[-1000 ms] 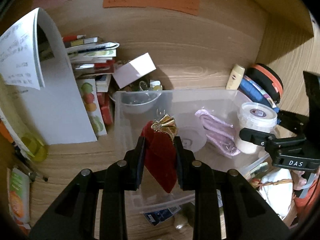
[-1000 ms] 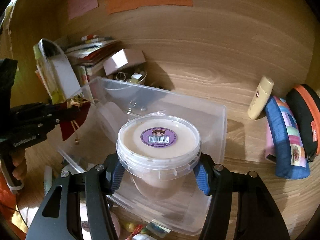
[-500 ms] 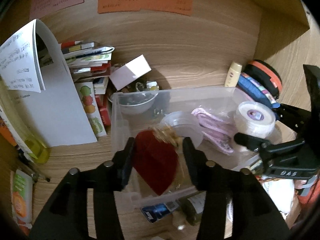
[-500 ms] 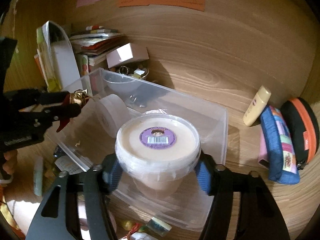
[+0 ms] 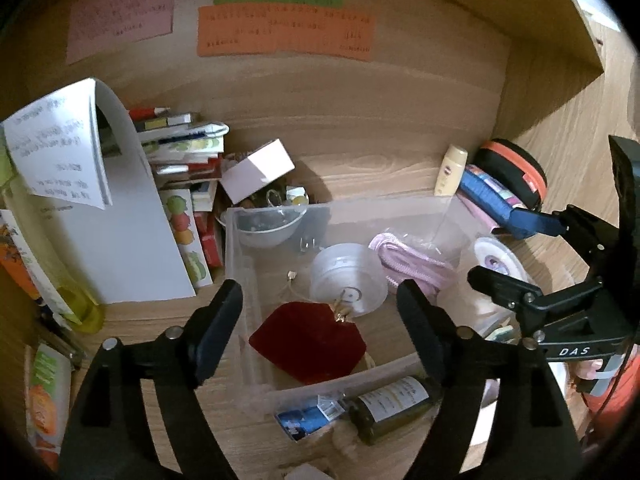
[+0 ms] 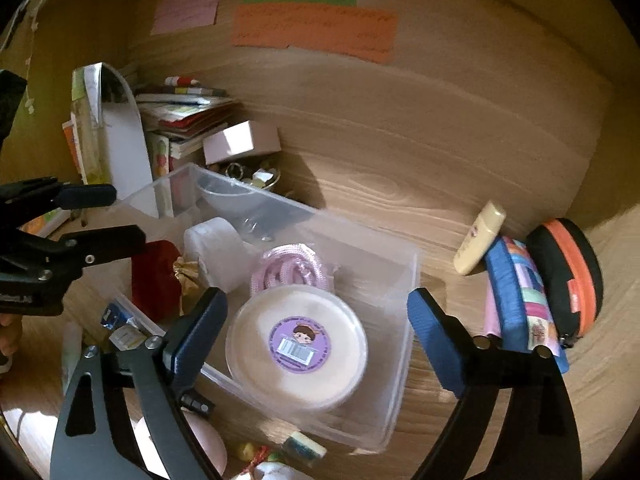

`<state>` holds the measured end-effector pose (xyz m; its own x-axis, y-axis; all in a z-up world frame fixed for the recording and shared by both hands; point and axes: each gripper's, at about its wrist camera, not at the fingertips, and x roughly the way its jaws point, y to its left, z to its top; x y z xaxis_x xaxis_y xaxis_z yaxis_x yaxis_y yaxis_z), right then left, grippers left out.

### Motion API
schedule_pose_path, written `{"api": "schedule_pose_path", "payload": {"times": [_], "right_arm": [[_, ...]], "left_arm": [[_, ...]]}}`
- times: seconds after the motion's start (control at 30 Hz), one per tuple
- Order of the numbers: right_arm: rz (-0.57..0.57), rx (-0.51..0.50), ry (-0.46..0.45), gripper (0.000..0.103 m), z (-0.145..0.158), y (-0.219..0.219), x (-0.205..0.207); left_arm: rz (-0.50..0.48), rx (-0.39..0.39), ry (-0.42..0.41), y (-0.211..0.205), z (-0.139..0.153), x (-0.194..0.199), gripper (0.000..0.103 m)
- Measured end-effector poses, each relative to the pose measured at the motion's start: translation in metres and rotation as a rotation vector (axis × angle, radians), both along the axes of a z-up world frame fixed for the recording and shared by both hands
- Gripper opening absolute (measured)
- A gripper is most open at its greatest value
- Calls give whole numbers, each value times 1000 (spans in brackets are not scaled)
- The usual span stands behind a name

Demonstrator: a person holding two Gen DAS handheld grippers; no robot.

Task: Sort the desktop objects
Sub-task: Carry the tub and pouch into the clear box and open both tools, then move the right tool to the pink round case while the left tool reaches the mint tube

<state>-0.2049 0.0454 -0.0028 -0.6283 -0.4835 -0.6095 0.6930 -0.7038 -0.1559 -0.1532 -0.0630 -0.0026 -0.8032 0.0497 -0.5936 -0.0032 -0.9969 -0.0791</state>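
A clear plastic bin (image 5: 240, 240) (image 6: 404, 320) stands on the wooden desk. In it lie a dark red velvet pouch (image 5: 308, 346) (image 6: 154, 276), a frosted round container (image 5: 346, 280) (image 6: 212, 246), a pink cord in a bag (image 5: 412, 264) (image 6: 288, 272) and a white tub with a purple sticker (image 6: 296, 346) (image 5: 498, 258). My left gripper (image 5: 320, 300) hangs above the pouch, its jaws opening, pads clear of it. My right gripper (image 6: 316, 312) hovers over the tub, jaws opening, blue pads (image 6: 430, 320) apart from its sides.
Books and papers (image 5: 180, 148) pile up at the back left with a pink box (image 5: 258, 170) and a bowl of small items (image 5: 276, 208). A cream tube (image 6: 480, 236), a blue pencil case (image 6: 520, 296) and an orange-black case (image 6: 572, 276) lie right. A small bottle (image 5: 392, 404) lies before the bin.
Both grippers opened. The red pouch dropped from the left jaws onto the bin floor. The white tub left the right pads and now rests in the bin.
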Motion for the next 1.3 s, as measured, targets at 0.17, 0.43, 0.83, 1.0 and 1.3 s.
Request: {"api": "schedule_pose_path", "payload": {"times": [0.17,0.43,0.83,1.0,1.3], "right_arm": [[-22,-28,8,90,15,17,13],[-31,-68,10,95,27,39,41],[44,-59,-31,97,9,37,87],[105,-37,-79,97,-10,22,100],[143,40,-199,96,-46,5,97]], "left_arm": [[8,28,29,-6,15,17,92],[38,9,27,-16,16,51,96],[35,-20,-99,-15,-25,90,96],[-18,33,-166,-12,-45,100,95],[-66,77,-242,-4,-69,101,72]]}}
